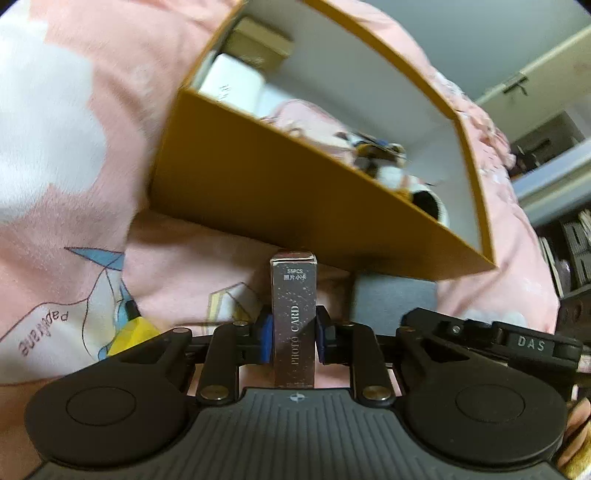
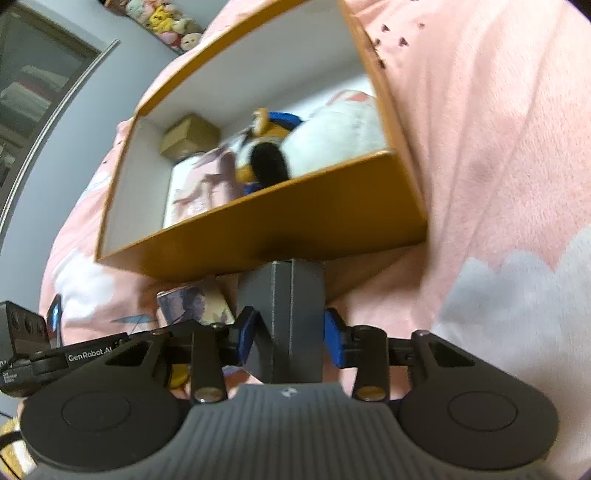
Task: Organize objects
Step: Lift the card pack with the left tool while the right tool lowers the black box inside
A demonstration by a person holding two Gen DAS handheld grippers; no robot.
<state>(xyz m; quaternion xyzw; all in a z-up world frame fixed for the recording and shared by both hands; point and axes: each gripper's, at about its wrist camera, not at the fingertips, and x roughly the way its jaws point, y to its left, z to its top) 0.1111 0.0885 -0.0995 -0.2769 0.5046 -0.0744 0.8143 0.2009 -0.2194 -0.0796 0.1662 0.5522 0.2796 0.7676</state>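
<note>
My left gripper [image 1: 293, 332] is shut on a slim silvery box marked "PHOTO CARD" [image 1: 293, 295], held upright between the blue pads. Its top end reaches the near wall of an orange cardboard box [image 1: 258, 192] with a white inside. My right gripper [image 2: 290, 332] is shut on a dark grey box [image 2: 291, 295], whose top also meets the orange box's near wall [image 2: 295, 221]. Inside the orange box lie a plush toy [image 2: 266, 158], a small olive carton [image 2: 190, 138] and a printed picture card [image 2: 195, 188]. The photo card box [image 2: 195, 302] shows just left of the grey one.
Everything rests on a pink blanket [image 2: 480, 147] with white cloud patches and a paper-plane print [image 1: 99, 258]. The two grippers sit side by side, close together. A row of plush toys [image 2: 166, 22] and a shelf [image 1: 576, 251] lie beyond the bed.
</note>
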